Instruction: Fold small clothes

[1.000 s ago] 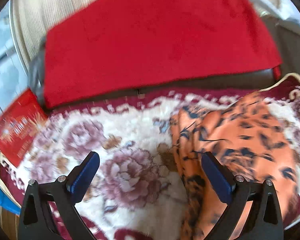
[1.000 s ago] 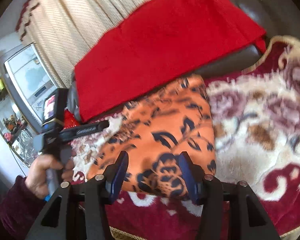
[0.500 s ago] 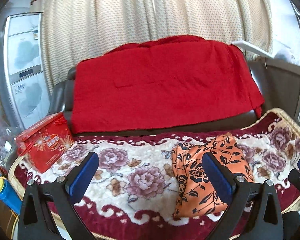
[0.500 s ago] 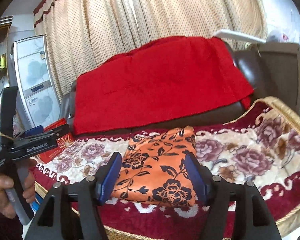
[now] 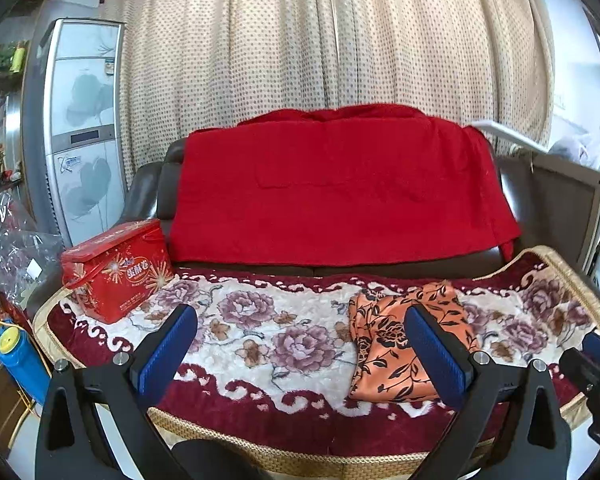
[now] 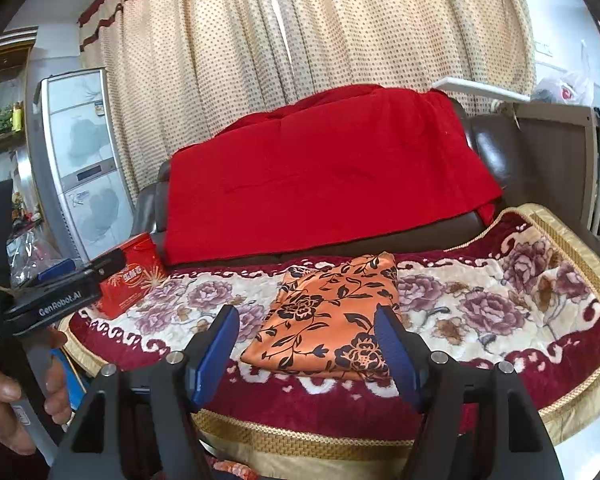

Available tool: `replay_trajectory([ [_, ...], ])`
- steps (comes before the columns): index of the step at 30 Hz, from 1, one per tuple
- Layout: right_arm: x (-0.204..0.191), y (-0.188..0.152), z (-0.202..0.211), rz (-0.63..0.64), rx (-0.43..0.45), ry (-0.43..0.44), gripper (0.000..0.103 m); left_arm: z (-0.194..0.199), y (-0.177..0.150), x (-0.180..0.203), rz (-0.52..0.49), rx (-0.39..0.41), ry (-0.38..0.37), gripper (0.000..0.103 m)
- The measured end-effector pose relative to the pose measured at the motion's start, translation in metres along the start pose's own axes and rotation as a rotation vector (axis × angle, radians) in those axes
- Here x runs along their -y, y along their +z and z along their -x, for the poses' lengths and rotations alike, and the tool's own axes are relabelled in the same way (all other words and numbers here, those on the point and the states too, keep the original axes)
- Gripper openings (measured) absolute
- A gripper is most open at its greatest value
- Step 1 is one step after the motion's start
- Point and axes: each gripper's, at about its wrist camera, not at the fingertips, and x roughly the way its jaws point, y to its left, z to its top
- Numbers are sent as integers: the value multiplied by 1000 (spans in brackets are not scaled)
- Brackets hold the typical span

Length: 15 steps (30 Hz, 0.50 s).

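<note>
Already folded, the orange floral garment (image 6: pixel 327 316) lies on the sofa's floral blanket (image 6: pixel 499 304), dead ahead of the empty, wide-spread right claw (image 6: pixel 307 352), long axis pointing away; the left claw (image 5: pixel 300 348), equally open and empty, sits farther left.

Bright daylight glowing through the curtain (image 5: pixel 339 40), sharp focus, soft shadows, bowed edges (dark fisheye corners)

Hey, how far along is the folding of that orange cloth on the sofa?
Done: the orange cloth lies folded in a neat rectangle on the floral blanket. In hand: nothing; the left gripper and right gripper are both open and empty, held back from it. Left: no other unfolded small clothes show, so the job looks finished.
</note>
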Motion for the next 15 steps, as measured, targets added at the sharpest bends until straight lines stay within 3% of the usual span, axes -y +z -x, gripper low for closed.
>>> replay_trajectory([
  [7, -2, 8, 26, -22, 47, 2, 77, 29, 2, 5, -16, 15, 64, 103],
  [15, -9, 8, 37, -10, 60, 6, 77, 50, 1, 12, -6, -4, 34, 103],
])
